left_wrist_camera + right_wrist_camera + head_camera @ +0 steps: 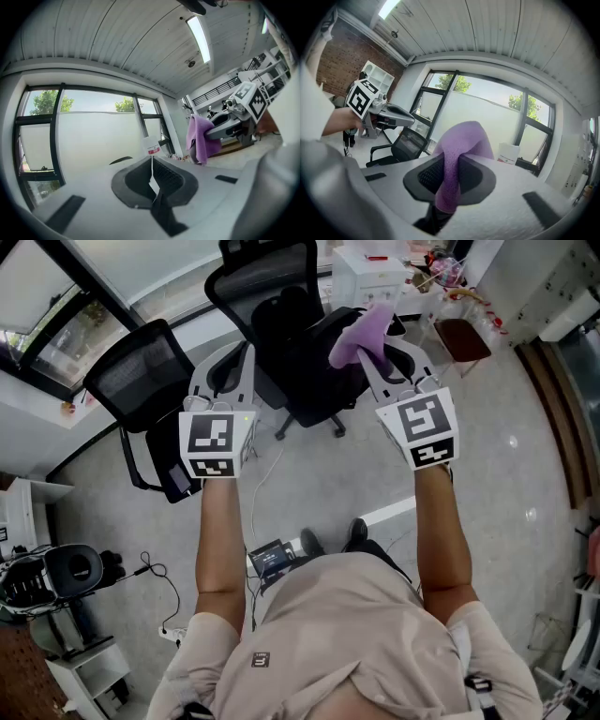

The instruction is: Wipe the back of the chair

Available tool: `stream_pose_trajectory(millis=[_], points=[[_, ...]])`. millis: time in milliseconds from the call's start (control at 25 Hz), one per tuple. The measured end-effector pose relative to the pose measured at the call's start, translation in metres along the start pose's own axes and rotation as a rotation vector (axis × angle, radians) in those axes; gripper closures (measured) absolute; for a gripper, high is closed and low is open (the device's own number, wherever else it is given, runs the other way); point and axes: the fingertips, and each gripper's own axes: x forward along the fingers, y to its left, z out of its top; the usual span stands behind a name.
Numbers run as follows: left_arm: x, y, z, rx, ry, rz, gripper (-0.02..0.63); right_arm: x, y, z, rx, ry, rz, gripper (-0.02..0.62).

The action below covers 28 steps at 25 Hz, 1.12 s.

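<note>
A black office chair (281,324) stands ahead of me on the grey floor, its high backrest (267,277) towards the window. My right gripper (370,357) is shut on a purple cloth (361,334), held over the chair's seat and right armrest. In the right gripper view the cloth (459,145) bulges out above the closed jaws of the right gripper (450,187). My left gripper (239,357) hovers at the chair's left armrest. Its jaws meet with only a thin slit and hold nothing (152,180). The left gripper view shows the cloth (200,138) hanging from the right gripper (211,133).
A second black mesh chair (141,376) stands to the left, close to the left gripper. Behind the chairs is a window sill with a white box (370,273). A brown stool (464,338) is at the right. Cables and a small device (272,559) lie on the floor by my feet.
</note>
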Motion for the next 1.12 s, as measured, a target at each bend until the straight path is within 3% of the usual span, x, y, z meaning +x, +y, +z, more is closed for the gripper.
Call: stream_pose_trajectory(millis=[1120], points=[[0.002,0.024,-0.015,-0.009,-0.006,-0.023,0.595,0.021,0.005,0.002,0.046,-0.006,-0.046,0.546]])
